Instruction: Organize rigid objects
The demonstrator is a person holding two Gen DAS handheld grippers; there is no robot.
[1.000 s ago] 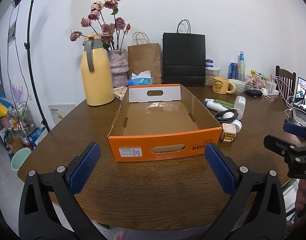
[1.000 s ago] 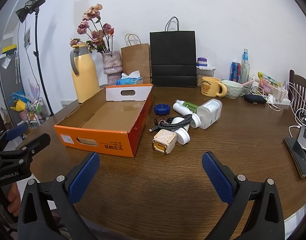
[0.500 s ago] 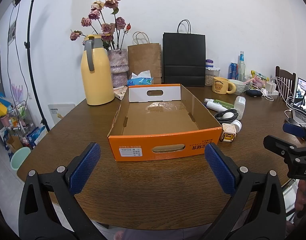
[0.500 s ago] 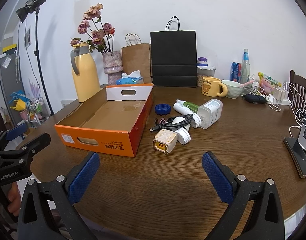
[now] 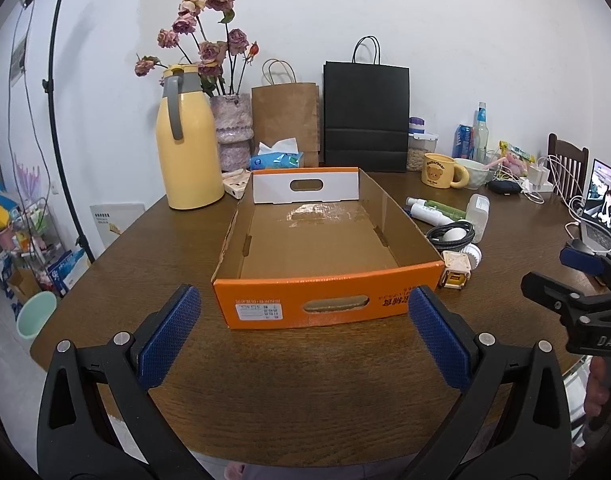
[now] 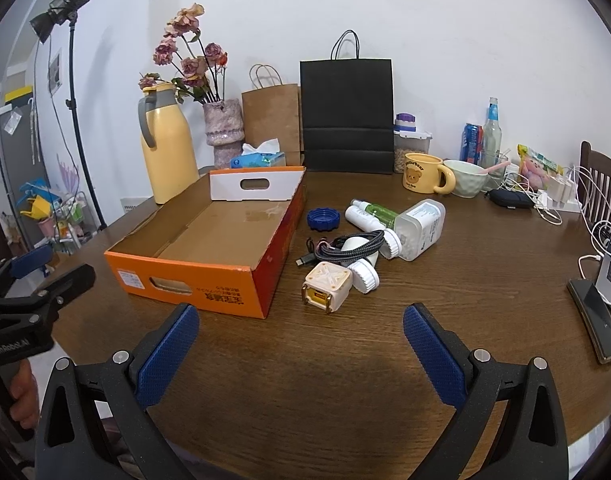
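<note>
Both grippers hang over the near edge of the round wooden table, holding nothing. The left gripper has its blue pads spread wide, facing the orange front wall of the box. The right gripper is spread just as wide, aimed at bare wood in front of the loose items. In the right wrist view a hand shows at the left edge, on the left gripper's grip.

The box, a shallow cardboard tray, sits left of the table's middle with nothing inside. Its far wall is white with a hand slot.

Just right of the box lies a small cluster. Nearest is a cream cube with a yellow face, touching a white cap. Behind them a coiled braided cable rests on a white piece. Beyond that a clear white-lidded jar lies on its side, beside a white and green tube. A blue lid lies flat near the box's right wall.

A phone lies at the right edge. Along the far edge stand a yellow thermos, a vase of dried roses, a tissue pack, a brown bag, a black bag, a yellow mug and a bowl.
</note>
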